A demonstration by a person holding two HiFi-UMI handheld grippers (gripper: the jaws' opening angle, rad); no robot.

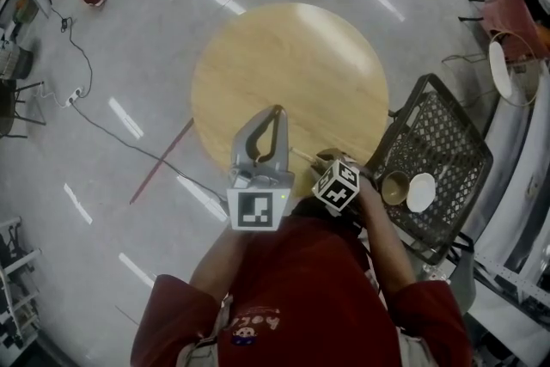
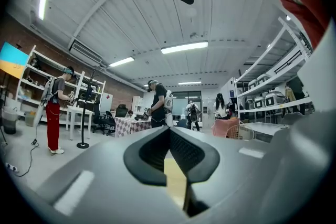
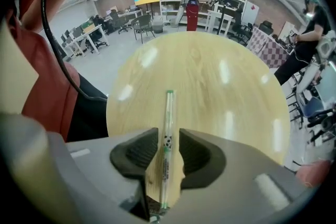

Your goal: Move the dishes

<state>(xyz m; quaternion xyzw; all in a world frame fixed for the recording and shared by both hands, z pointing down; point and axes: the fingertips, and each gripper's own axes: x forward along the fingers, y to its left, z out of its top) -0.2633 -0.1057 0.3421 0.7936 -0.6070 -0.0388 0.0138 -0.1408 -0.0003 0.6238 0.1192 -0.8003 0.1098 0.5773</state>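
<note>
Nearest us in the head view is our red shirt (image 1: 284, 271), then L gripper (image 1: 277, 112) & R gripper (image 1: 325, 159) over the round table (image 1: 292, 73), cup (image 1: 395, 186) & white bowl (image 1: 421, 192) in the basket (image 1: 447, 137) at right; L gripper view: jaws closed together, empty; R gripper view: jaws pinch a wrapped chopstick pkt (image 3: 167, 134) pointing across the table.

No words can be read; the long white paper sleeve (image 3: 167, 134) bears a panda mark and illegibly small green print.
</note>
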